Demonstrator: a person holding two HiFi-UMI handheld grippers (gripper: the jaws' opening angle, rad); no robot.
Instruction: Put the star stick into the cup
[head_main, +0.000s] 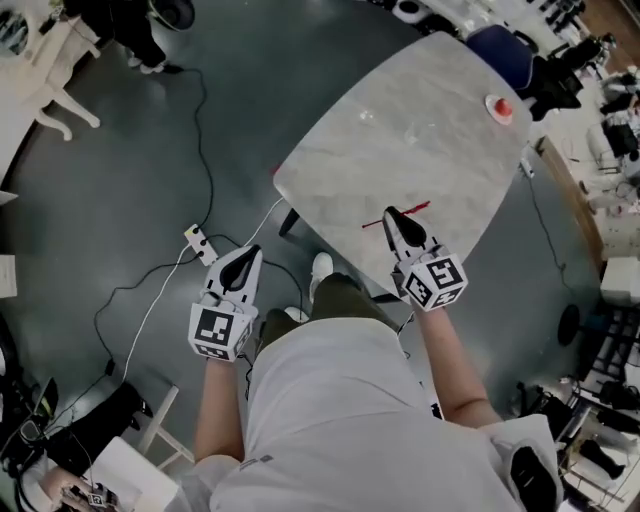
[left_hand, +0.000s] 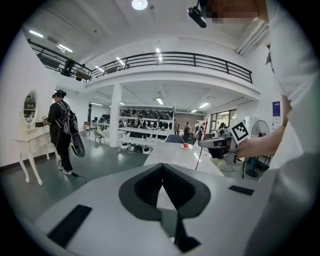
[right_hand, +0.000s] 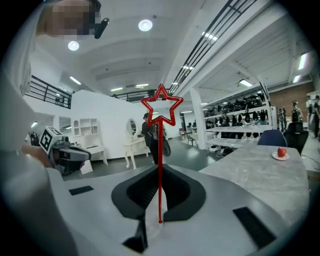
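Left gripper (head_main: 250, 254) hangs over the floor (head_main: 120, 170), off the table's (head_main: 400, 170) near-left edge, jaws together with nothing between them. Right gripper (head_main: 391, 213), at the table's near edge, is clamped on the red star stick (right_hand: 160, 150). Clear cup (head_main: 415, 130) stands toward the far edge, well apart from the stick; contents indiscernible.

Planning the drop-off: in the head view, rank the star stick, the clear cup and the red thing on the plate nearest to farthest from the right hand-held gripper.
1. star stick: held in the right hand-held gripper.
2. clear cup: ahead, slightly right.
3. red thing on the plate: farther right.
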